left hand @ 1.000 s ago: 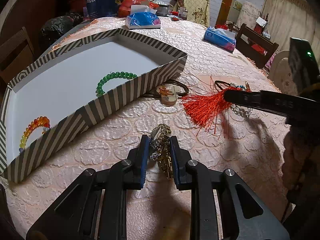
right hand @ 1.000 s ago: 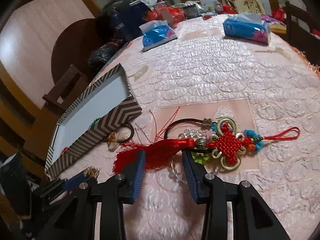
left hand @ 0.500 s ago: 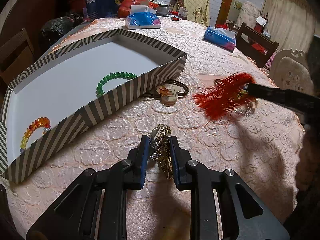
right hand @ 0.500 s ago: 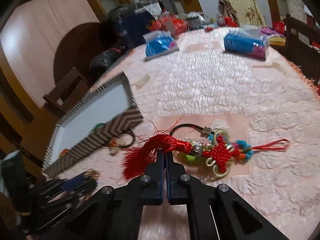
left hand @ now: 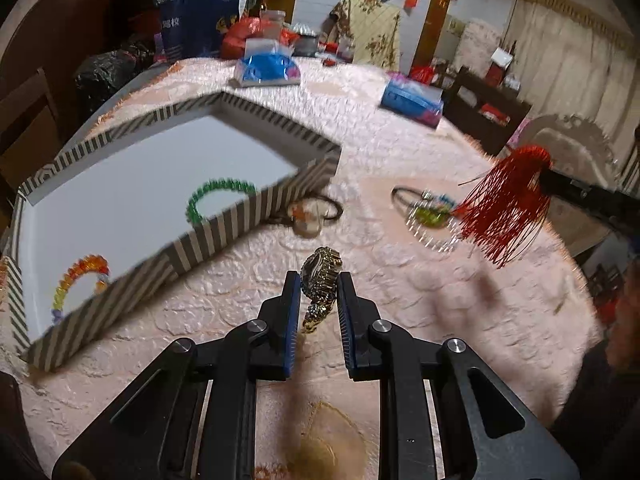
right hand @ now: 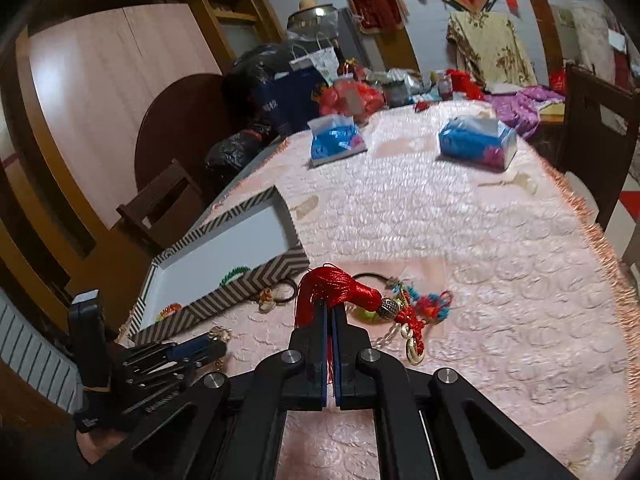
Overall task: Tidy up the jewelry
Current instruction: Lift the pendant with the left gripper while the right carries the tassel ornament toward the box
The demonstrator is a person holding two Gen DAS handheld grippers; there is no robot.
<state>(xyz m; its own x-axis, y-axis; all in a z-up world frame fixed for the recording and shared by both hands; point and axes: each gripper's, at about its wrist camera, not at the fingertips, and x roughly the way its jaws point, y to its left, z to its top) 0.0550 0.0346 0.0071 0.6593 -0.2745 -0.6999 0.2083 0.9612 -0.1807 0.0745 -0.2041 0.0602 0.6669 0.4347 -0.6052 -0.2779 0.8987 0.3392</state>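
Note:
My left gripper (left hand: 319, 280) holds a gold watch (left hand: 321, 270) upright just above the pink tablecloth, and its jaws are closing a little tighter on the band. My right gripper (right hand: 329, 305) is shut on the red tassel (right hand: 340, 286) of a Chinese knot ornament (right hand: 412, 316), which hangs off to its right. In the left wrist view the tassel (left hand: 508, 200) dangles in the air at the right. The striped tray (left hand: 248, 216) lies to the left and holds a green bead bracelet (left hand: 218, 192) and a rainbow bead bracelet (left hand: 80, 276).
A dark hair tie with a charm (left hand: 308, 216) lies against the tray's near corner. A crystal bracelet and a green piece (left hand: 430, 216) lie under the tassel. Two blue tissue packs (left hand: 268, 70) (left hand: 412, 98) sit farther back. Chairs and bags ring the table.
My right gripper shut on the red tassel and lifted it off the cloth, dragging the knot ornament along. My left gripper rose slightly with the watch.

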